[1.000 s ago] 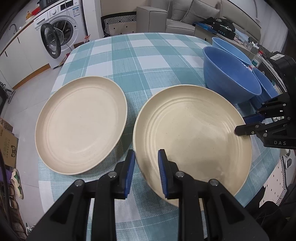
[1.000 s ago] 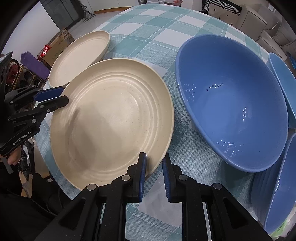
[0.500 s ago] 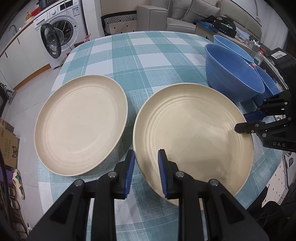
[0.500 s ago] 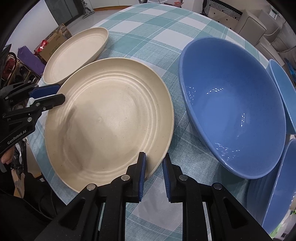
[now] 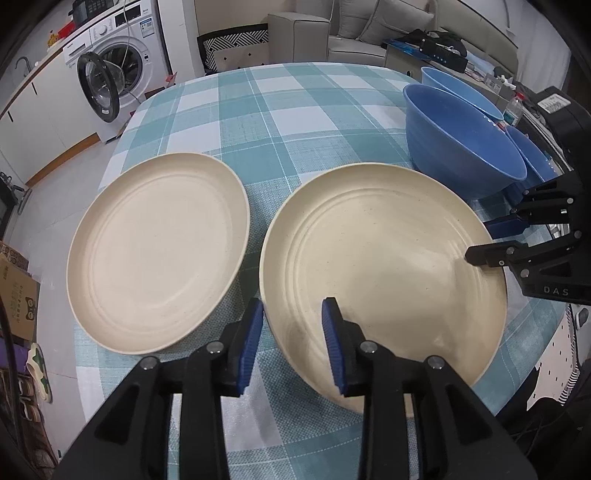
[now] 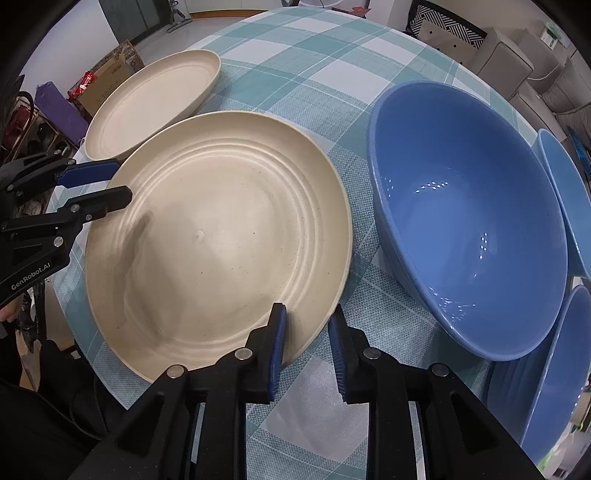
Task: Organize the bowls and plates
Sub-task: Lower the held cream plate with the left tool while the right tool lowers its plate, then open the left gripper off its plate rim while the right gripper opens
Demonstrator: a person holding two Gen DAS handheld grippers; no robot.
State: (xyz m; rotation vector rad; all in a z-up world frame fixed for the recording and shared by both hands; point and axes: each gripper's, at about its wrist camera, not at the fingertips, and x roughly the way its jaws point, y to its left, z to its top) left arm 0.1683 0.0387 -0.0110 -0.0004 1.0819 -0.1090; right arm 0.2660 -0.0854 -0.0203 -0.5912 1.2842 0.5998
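Note:
Two cream plates lie side by side on the checked tablecloth. My left gripper (image 5: 291,334) straddles the near rim of the right-hand ribbed plate (image 5: 384,266). Its jaws are opening, and the pads stand off the rim. My right gripper (image 6: 307,341) straddles the opposite rim of this same plate (image 6: 221,236). Its jaws are opening too, with a small gap beside the rim. The second plate (image 5: 159,251) sits just to the left, untouched. A large blue bowl (image 6: 469,214) stands beside the ribbed plate. Two lighter blue bowls (image 6: 565,192) (image 6: 554,369) crowd behind it.
The table (image 5: 295,110) has a teal and white checked cloth, and its edge runs close under both grippers. Off the table are a washing machine (image 5: 114,81), a sofa (image 5: 369,33) and cardboard boxes (image 5: 18,291) on the floor.
Both pairs of jaws have spread a little around the ribbed plate's rim. The plate and the bowls lie where they were, and neither hand has shifted much.

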